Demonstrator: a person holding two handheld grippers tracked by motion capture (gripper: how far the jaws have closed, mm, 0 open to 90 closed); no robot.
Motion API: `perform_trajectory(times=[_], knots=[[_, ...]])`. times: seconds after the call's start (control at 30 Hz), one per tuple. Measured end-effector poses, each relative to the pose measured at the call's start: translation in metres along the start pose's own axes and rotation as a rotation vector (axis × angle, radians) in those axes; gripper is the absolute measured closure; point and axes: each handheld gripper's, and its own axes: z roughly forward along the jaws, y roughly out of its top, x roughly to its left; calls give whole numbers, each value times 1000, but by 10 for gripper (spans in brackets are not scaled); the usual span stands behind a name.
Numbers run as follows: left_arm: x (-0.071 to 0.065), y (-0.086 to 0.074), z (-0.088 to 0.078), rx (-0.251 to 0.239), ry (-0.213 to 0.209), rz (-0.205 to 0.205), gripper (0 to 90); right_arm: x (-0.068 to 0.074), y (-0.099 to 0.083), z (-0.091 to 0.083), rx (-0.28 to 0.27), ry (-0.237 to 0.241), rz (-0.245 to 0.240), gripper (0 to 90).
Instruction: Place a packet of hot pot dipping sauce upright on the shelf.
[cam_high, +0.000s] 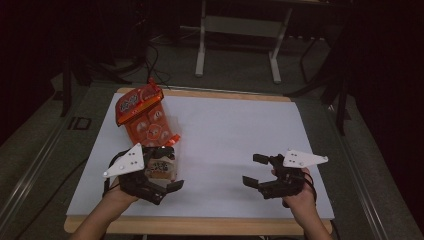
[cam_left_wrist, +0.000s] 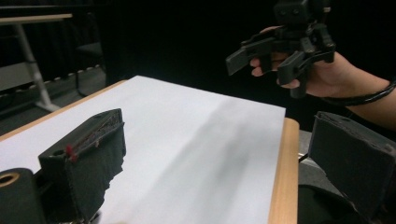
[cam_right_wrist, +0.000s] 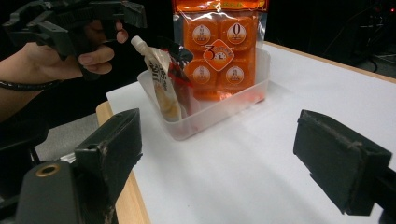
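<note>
Orange snack packet (cam_high: 144, 116), item one, is leaning out of a clear plastic tub (cam_high: 172, 129) at the left of the high view, on a white sheet (cam_high: 235, 145) covering the wooden table (cam_high: 200, 226). A small spouted pouch (cam_high: 161, 167) is sitting at the tub's near end, partly under the left gripper (cam_high: 162, 170), which is hanging above it with jaws spread and nothing between them. The right gripper (cam_high: 253, 170) is waiting at lower right of the frame, likewise spread and empty.

Left gripper view: both black jaws are standing far apart over bare white sheet (cam_left_wrist: 196, 154); the right gripper (cam_left_wrist: 261, 58) is showing at upper right, held off the table.

Right gripper view: own jaws are gaping at the bottom corners, empty. The tub (cam_right_wrist: 219, 105) is sitting at centre, the orange packet (cam_right_wrist: 219, 46) standing upright in it, the pouch (cam_right_wrist: 159, 81) leaning against its left wall; the left gripper (cam_right_wrist: 133, 16) is hovering at upper left, just above the pouch.

Step in hand, as judged: the pouch is lying deposited in the tub, and the left hand is clearing away. Next move is calling for a fresh item to pack, though none is lying loose on the sheet.
</note>
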Motion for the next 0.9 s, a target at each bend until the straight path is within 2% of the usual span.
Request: perform_trajectory(times=[0.13, 0.33, 0.37, 0.47, 0.67, 0.9], knots=[[-2, -2, 7, -19, -27, -4, 27, 1, -3, -1, 3, -5, 2, 152], [-7, -5, 16, -1, -49, 1, 26, 2, -9, -3, 15, -16, 9, 152], [-8, -9, 21, 6, -72, -4, 26, 3, -10, -3, 18, -17, 12, 152], [-10, -16, 29, 23, -95, -15, 26, 3, -14, -5, 23, -27, 13, 151], [-15, -27, 41, 56, -117, -21, 27, 1, -20, -7, 31, -39, 22, 152], [-20, -36, 46, 73, -129, -27, 28, 0, -26, -7, 45, -46, 30, 151]])
